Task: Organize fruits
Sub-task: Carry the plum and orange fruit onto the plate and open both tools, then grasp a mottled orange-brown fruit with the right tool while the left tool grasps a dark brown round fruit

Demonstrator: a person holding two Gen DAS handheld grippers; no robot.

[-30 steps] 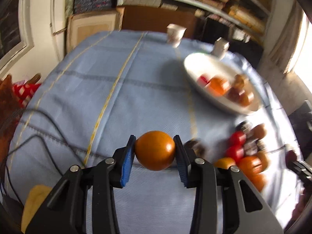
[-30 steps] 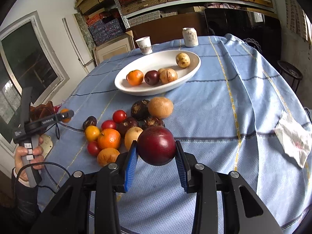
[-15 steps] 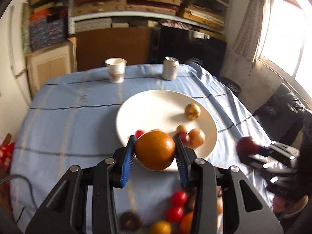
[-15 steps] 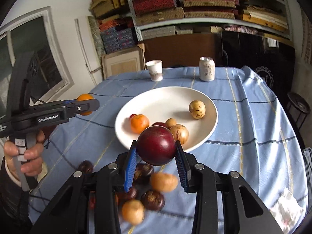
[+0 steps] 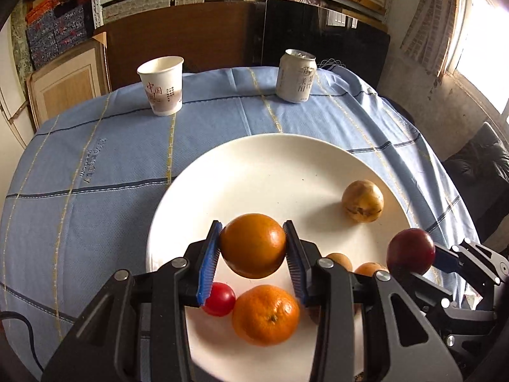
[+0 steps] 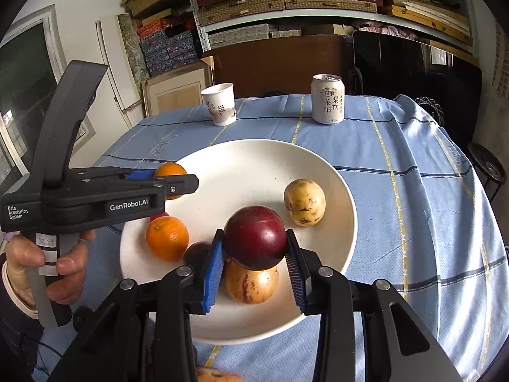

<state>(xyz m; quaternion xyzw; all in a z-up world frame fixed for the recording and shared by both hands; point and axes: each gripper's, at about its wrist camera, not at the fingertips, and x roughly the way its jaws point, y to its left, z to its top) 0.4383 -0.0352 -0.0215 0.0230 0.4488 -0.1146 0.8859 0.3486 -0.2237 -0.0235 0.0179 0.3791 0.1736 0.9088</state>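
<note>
Left gripper (image 5: 253,248) clamps one orange (image 5: 253,245), right gripper (image 6: 254,248) one plum (image 6: 255,237); six fruits lie on one plate (image 6: 254,159)

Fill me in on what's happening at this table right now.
A person is sorting fruit onto a white plate with two handheld grippers. The left gripper is shut on an orange, held above the plate. The right gripper is shut on a dark red fruit, also over the plate. A mandarin, a small red fruit and a yellowish spotted fruit already lie on it.
</note>
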